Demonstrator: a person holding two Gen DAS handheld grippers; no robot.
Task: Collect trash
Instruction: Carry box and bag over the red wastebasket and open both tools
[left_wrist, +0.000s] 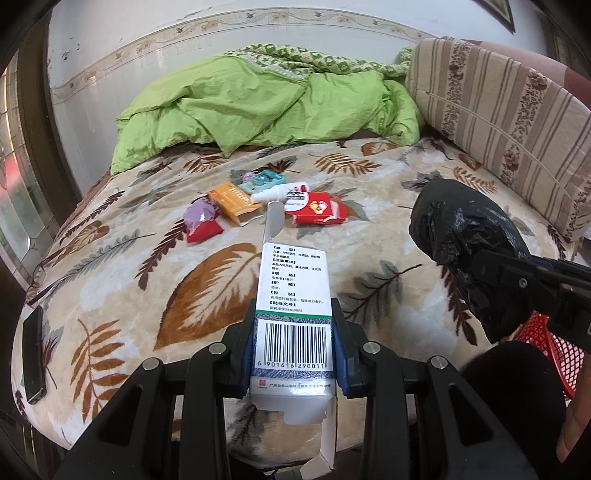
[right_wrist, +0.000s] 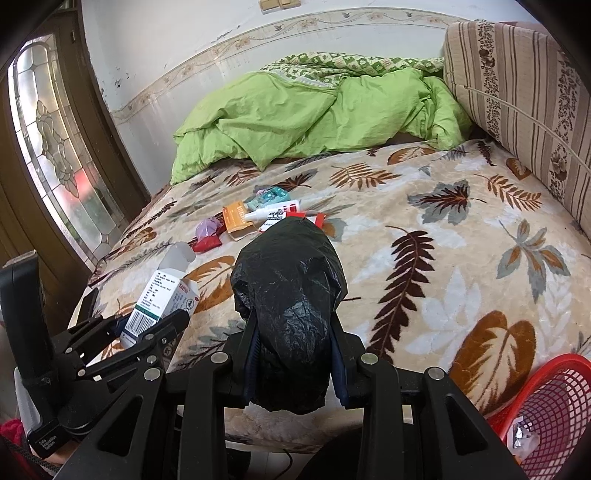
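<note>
My left gripper (left_wrist: 293, 339) is shut on a white medicine box (left_wrist: 293, 295) with a barcode and open flaps, held above the bed's front part; it also shows in the right wrist view (right_wrist: 162, 295). My right gripper (right_wrist: 293, 350) is shut on a crumpled black plastic bag (right_wrist: 291, 295), which also shows in the left wrist view (left_wrist: 469, 243). More trash lies mid-bed: an orange box (left_wrist: 234, 201), a red packet (left_wrist: 319, 210), a white tube (left_wrist: 277, 195), a purple-and-red wrapper (left_wrist: 201, 221) and a teal pack (left_wrist: 262, 181).
A red mesh basket (right_wrist: 550, 410) stands at the bed's lower right and holds a small wrapper. A green quilt (left_wrist: 258, 99) is heaped at the back. A striped cushion (left_wrist: 509, 110) lines the right side. A black phone (left_wrist: 33, 354) lies at the left edge.
</note>
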